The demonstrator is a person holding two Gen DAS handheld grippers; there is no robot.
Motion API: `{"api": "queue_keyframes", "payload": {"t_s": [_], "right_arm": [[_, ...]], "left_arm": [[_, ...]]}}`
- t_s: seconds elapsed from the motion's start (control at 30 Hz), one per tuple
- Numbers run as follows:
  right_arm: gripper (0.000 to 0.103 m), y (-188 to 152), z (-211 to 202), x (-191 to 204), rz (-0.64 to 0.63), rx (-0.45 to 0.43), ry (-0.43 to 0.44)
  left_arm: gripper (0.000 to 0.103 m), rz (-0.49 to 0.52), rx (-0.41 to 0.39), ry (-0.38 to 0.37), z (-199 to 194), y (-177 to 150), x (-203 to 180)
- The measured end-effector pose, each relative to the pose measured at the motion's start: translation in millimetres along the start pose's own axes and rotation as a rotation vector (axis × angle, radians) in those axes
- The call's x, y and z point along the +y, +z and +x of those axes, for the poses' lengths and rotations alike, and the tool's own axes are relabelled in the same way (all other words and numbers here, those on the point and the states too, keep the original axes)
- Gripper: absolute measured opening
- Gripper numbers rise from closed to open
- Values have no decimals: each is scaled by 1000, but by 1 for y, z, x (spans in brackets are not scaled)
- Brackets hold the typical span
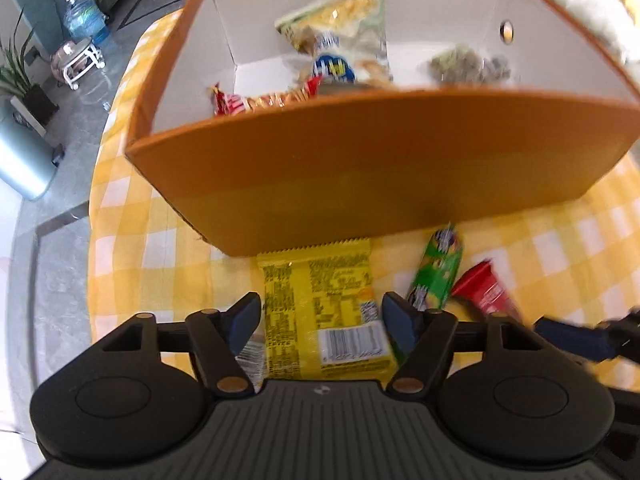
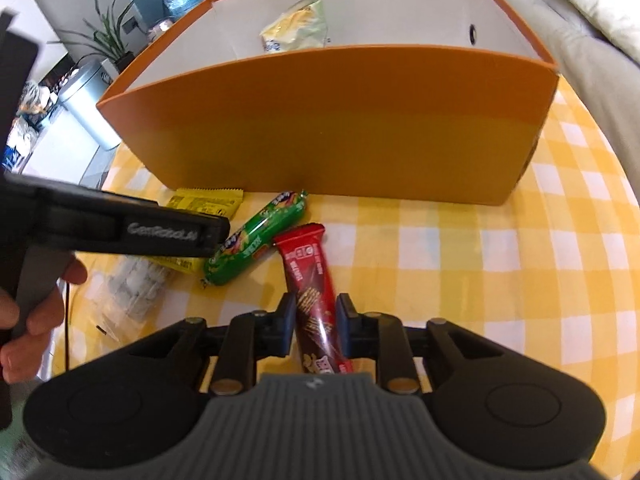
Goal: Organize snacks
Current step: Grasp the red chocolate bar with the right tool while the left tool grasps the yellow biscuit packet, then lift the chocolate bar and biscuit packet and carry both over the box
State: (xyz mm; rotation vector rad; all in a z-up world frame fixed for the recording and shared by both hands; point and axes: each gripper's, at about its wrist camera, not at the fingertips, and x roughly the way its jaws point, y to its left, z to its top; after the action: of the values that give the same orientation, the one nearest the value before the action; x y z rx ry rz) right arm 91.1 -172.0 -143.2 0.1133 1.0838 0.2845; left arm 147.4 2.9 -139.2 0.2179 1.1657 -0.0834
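Red snack pack (image 2: 314, 300) lengthwise toward orange box (image 2: 328, 124), clenched in right tool (image 2: 314, 330).

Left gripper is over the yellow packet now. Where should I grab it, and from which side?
Come straight down on the yellow packet; it lies flat on the tablecloth. Close across its narrow width at mid-length, where the open left gripper already straddles both long edges. The green roll lies close to the right-hand edge, so keep that finger tight in.

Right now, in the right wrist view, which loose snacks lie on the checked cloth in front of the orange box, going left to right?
Clear bag of pale pieces → yellow flat packet → green tube-shaped pack → red stick-biscuit box.
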Motion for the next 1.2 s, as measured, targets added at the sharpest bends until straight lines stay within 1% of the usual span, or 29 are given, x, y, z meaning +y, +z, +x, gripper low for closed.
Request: {"api": "queue_keyframes", "payload": {"t_s": [0.1, 0.17, 0.2, 0.23, 0.27, 0.3, 0.33, 0.37, 0.53, 0.6, 0.63, 0.77, 0.9, 1.0, 1.1, 1.2], "right_arm": [[21, -1, 0, 1, -13, -2, 2], [21, -1, 1, 1, -13, -1, 2], [21, -1, 1, 1, -14, -2, 1], [21, -2, 1, 1, -16, -4, 0], [21, -3, 1, 1, -21, -5, -1], [22, -3, 1, 3, -29, -7, -3], [27, -4, 1, 4, -40, -6, -5], [31, -4, 1, 6, -52, 1, -9], [31, -11, 5, 13, -99, 18, -33], [31, -13, 6, 15, -115, 11, -40], [31, -13, 6, 15, -120, 9, -42], [21, -15, 8, 19, -136, 4, -63], [20, -15, 9, 18, -139, 6, -68], [20, -16, 8, 21, -128, 18, -84], [20, -13, 2, 20, -99, 23, -86], [20, -9, -10, 20, -84, 8, -93]], "left_arm": [[79, 23, -7, 23, 2, -2, -4], [78, 18, -11, 19, 2, -2, -4], [73, 15, -14, 11, 3, -2, -4], [71, 13, -18, 0, 2, -3, -4], [66, 10, -23, -8, 1, -3, -4], [61, 7, -27, -15, 1, -4, -3], [60, 4, -31, -23, 0, -5, -3], [59, -1, -35, -25, -1, -5, -3], [59, -7, -51, -38, -9, -9, -2], [59, -20, -61, -41, -15, -12, 0], [59, -26, -64, -44, -19, -13, 1], [59, -46, -88, -62, -34, -16, 2], [59, -69, -110, -78, -50, -17, 2], [59, -61, -140, -74, -61, -18, -1], [59, -59, -166, -87, -74, -17, -3], [59, -60, -186, -101, -87, -17, -4]]}}
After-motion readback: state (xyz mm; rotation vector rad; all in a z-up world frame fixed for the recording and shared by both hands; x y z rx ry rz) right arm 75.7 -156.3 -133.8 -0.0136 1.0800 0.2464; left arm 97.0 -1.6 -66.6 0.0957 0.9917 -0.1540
